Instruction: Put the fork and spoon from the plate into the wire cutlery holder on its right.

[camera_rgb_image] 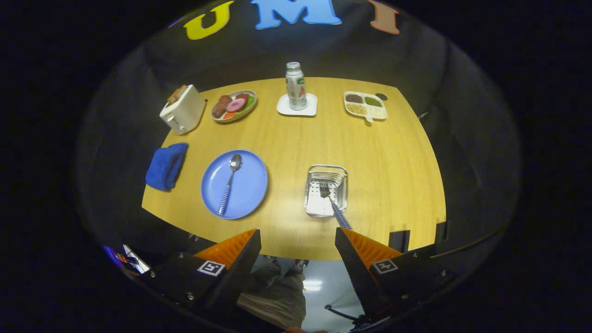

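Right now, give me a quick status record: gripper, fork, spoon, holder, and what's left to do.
gripper: open, fingers wide apart, holding nothing, back from the table's near edge
fork: tines in the wire cutlery holder, handle leaning out over its near rim toward one finger
spoon: lying on the blue plate, bowl pointing away, handle toward the gripper
holder position: right of the plate, apart from it
remaining: spoon not yet moved

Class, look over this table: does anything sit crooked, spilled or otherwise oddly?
One thing: the striped-handled metal fork lies tilted in the wire cutlery holder, its handle poking out over the near rim. The open gripper holds nothing. The matching spoon lies on the round blue plate.
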{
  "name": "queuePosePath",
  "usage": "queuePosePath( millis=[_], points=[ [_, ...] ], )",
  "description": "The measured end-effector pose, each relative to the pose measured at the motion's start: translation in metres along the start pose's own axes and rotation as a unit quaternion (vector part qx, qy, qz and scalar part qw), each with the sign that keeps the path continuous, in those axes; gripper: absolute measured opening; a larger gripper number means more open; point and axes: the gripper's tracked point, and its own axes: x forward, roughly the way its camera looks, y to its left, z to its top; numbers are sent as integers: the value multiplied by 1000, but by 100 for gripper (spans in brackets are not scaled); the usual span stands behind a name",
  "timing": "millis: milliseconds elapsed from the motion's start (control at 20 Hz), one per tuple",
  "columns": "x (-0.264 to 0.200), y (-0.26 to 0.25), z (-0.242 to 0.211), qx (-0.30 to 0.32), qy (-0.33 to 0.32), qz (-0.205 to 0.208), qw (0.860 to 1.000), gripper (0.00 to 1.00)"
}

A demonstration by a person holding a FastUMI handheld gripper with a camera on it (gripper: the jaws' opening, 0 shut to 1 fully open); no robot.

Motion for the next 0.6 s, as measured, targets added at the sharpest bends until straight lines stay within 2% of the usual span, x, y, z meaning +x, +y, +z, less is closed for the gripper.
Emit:
queuePosePath(
  millis=[100, 250, 600],
  points=[
    [16, 40, -2, -20, -9, 25, 999, 100],
    [53, 85, 2, -15, -17, 54, 998, 100],
    [137, 137, 0, 11, 2, 52, 999, 100]
  ],
)
